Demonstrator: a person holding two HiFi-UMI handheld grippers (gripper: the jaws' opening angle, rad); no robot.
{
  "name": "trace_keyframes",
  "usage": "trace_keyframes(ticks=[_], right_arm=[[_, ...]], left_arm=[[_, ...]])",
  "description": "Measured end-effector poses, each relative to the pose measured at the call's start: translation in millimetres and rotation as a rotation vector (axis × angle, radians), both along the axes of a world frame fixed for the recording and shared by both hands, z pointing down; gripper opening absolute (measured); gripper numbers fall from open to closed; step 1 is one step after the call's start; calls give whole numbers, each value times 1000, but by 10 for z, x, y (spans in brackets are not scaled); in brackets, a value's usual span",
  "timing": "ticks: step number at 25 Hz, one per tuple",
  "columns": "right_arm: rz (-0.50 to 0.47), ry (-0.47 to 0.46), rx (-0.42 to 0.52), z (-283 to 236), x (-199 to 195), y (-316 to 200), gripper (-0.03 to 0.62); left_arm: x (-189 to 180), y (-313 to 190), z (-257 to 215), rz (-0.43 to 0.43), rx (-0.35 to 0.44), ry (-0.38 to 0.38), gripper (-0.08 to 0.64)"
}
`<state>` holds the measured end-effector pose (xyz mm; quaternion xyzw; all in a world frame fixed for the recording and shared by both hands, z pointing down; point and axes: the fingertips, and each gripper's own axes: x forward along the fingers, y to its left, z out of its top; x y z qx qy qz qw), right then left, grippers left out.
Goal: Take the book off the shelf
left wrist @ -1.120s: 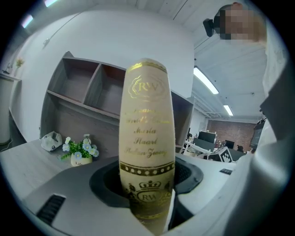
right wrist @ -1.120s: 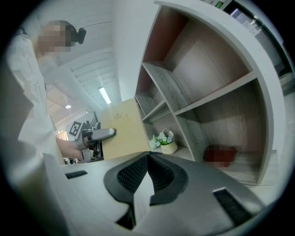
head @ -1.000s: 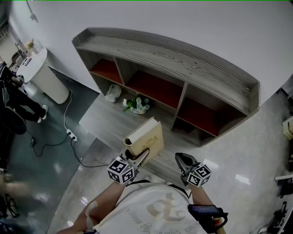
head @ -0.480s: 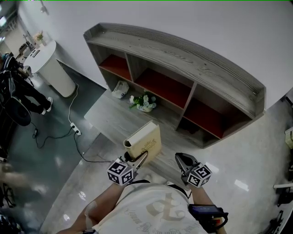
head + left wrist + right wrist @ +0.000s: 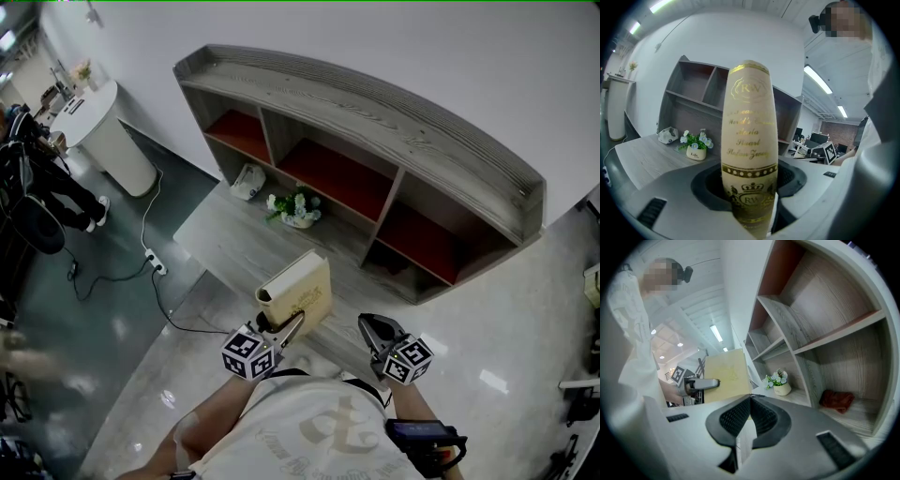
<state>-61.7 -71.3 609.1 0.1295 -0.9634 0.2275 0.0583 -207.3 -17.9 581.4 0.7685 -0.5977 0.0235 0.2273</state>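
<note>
Cream cover, gilt print: the book (image 5: 750, 154) stands upright with its spine to the left tool's camera, clamped between the left tool's (image 5: 278, 326) jaws. They stand wide, pressing on its two covers. The book's foot is cut off at the bottom of the left gripper view. The pads themselves sit mostly behind the spine. The gilt lettering is only partly readable (a crowned "RW" is clear, the rest too curled).

The book is off the shelf (image 5: 375, 122), held in the air above the near edge of the grey wooden table (image 5: 234, 248), well apart from the red-lined compartments. The right-hand compartment is in shadow from the head view. The right gripper view shows a red cloth (image 5: 836, 399) lying in a compartment, but which one I cannot tell.

A flower pot (image 5: 295, 211) sits on the table before the shelf, with a crumpled white thing (image 5: 248, 181) near it (too small to identify).

The left tool points forward, tipped slightly down. The right tool (image 5: 377, 334) is near it at about the same height, aimed at the shelf. Its jaws are together, with nothing between them. Both of the person's hands are mostly hidden behind the marker cubes and shirt.
</note>
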Motion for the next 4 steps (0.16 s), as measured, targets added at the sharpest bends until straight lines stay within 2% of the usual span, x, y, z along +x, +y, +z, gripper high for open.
trace_keyframes(ticks=[4], right_arm=[[0, 0, 3, 11, 0, -29, 3]], left_arm=[[-3, -17, 20, -4, 0, 2, 235]])
